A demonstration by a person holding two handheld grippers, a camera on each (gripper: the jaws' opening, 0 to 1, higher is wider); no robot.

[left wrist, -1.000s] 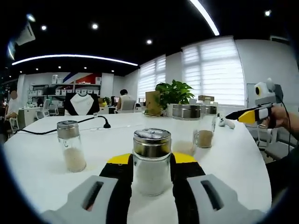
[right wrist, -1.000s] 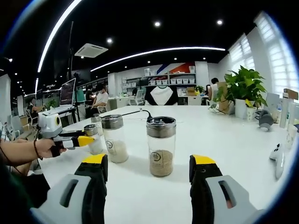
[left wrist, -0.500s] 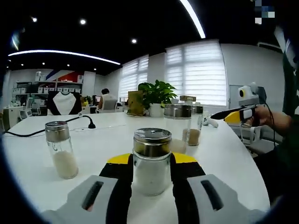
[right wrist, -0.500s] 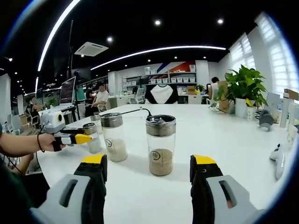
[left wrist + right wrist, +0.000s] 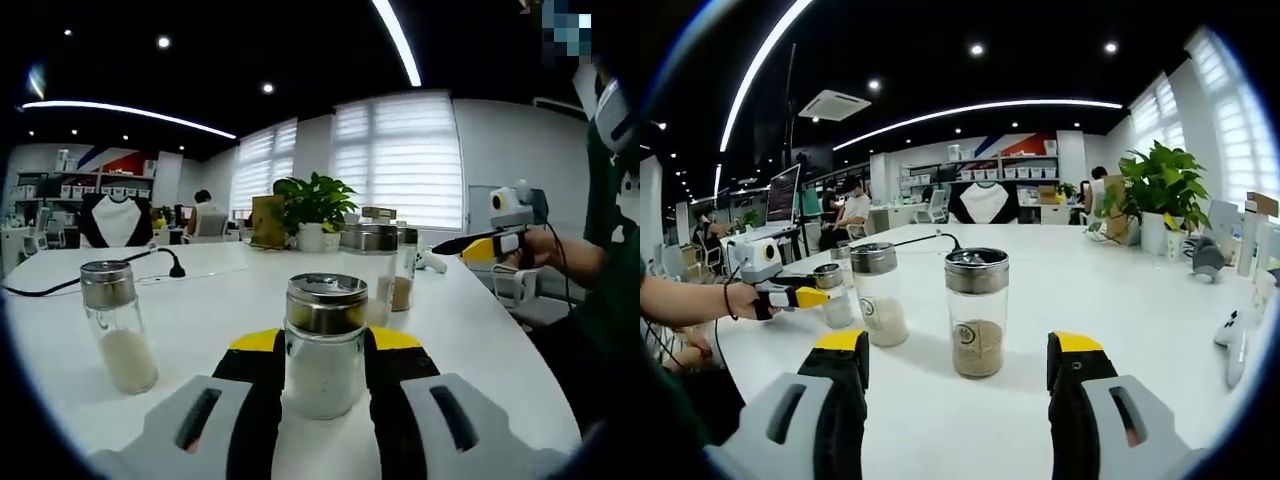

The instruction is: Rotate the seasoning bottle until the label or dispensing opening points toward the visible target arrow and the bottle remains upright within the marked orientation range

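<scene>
the left gripper (image 5: pixel 325 385) is pinching the seasoning bottle (image 5: pixel 325 345) upright on the white table (image 5: pixel 200 300), seemingly turning it; the right gripper (image 5: pixel 960 375) is hovering spread apart; next, it is needing careful twisting without tipping

White table (image 5: pixel 1120 300) with glass seasoning jars (image 5: pixel 976 312), black cable (image 5: pixel 90 275), potted plant (image 5: pixel 1163 195).

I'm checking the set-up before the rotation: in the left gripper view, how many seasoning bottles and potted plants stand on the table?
Seasoning bottles: 4 (nearest bottle, left bottle, tall rear bottle, far bottle)
Potted plant: 1
Total: 5
</scene>
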